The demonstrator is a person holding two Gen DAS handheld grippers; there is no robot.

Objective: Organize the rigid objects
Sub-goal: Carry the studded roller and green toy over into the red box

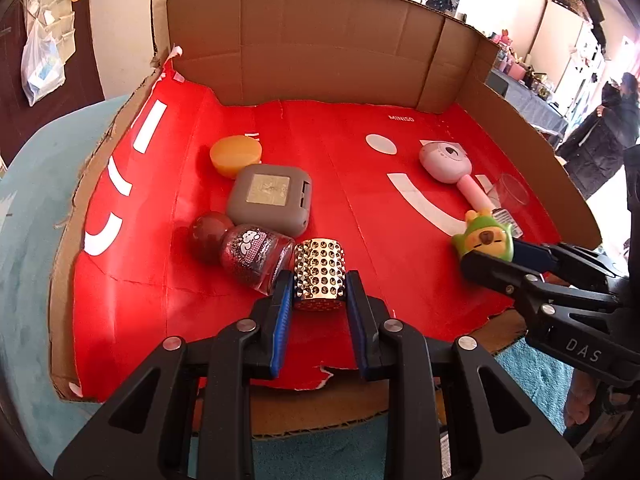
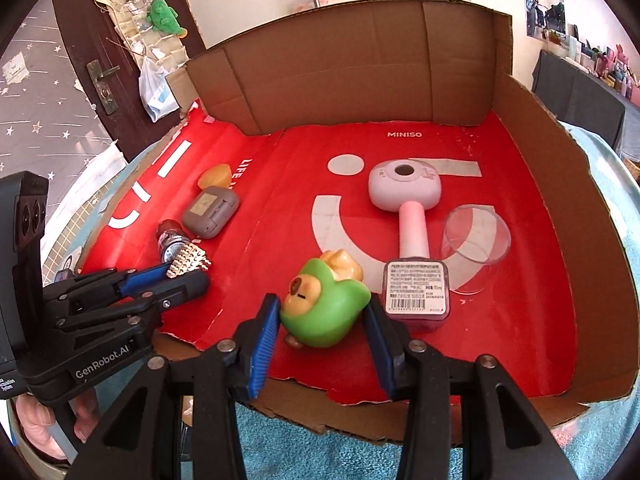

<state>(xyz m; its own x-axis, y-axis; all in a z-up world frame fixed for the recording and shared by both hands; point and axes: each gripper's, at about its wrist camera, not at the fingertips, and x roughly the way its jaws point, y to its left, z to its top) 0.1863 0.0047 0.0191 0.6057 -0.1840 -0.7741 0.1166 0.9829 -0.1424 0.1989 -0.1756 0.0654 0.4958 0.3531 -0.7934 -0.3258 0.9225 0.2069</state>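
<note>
Your left gripper is clamping its blue pads on the studded silver cylinder, which is sitting on the red sheet inside the cardboard tray. Just to its left a glitter bottle is lying on its side, touching the grey case; beyond that an orange puck is resting. Your right gripper is squeezing the green capybara toy. Just right of it a barcoded pink bottle is sitting, with the pink handheld fan and a clear cup ahead.
</note>
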